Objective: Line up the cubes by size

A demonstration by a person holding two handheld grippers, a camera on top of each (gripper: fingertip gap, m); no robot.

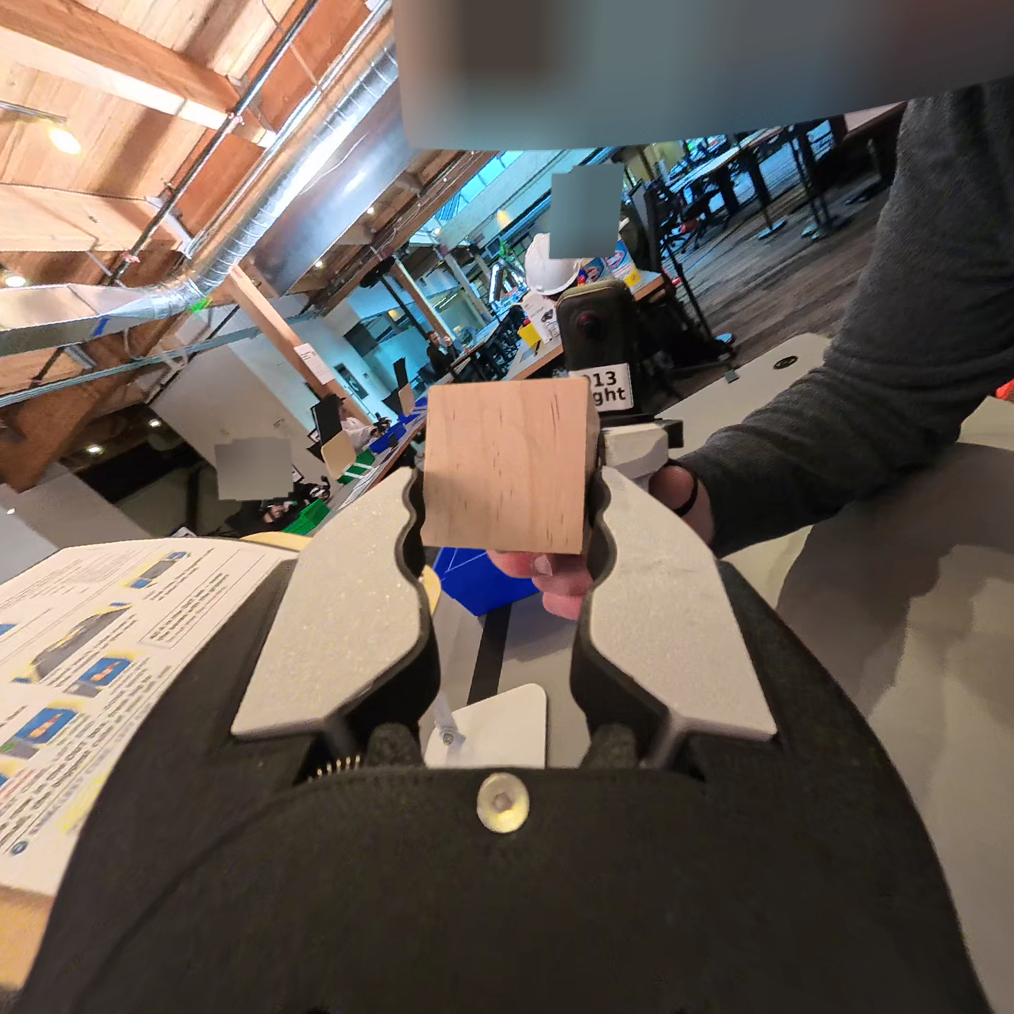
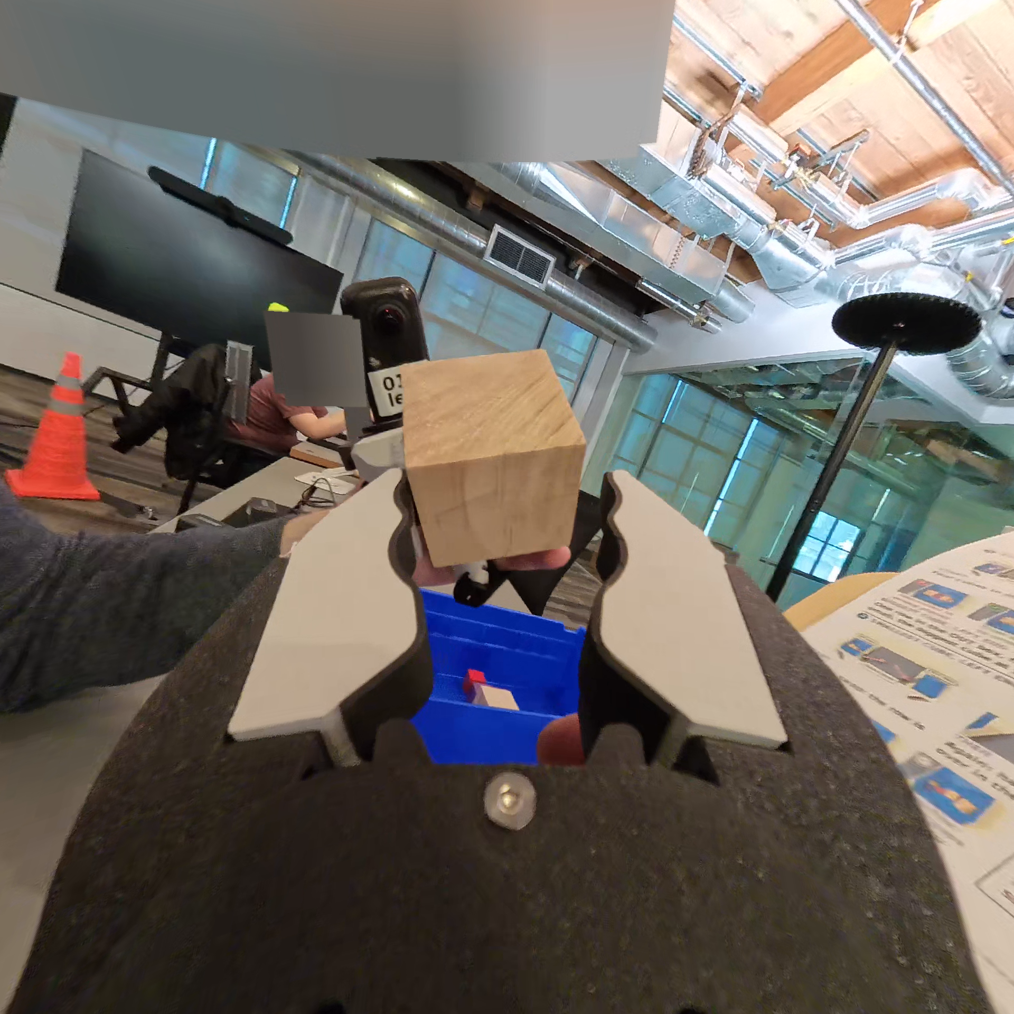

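Cube (image 1: 505, 466) of wood clamped in left claw (image 1: 507, 510), right claw (image 2: 502, 516) apart w/ gap at cube, blue bin (image 2: 494, 647) below, instruction sheet (image 2: 933, 658) beside.

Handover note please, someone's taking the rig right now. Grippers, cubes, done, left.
Left hand-held gripper: shut on the large wooden cube, held up in the air, pads on both sides.
Right hand-held gripper: open around the same cube, with a gap at its right finger.
Blue bin below holds a small red cube and a pale cube.
Done: no line visible yet.
Left: place the cubes in size order.
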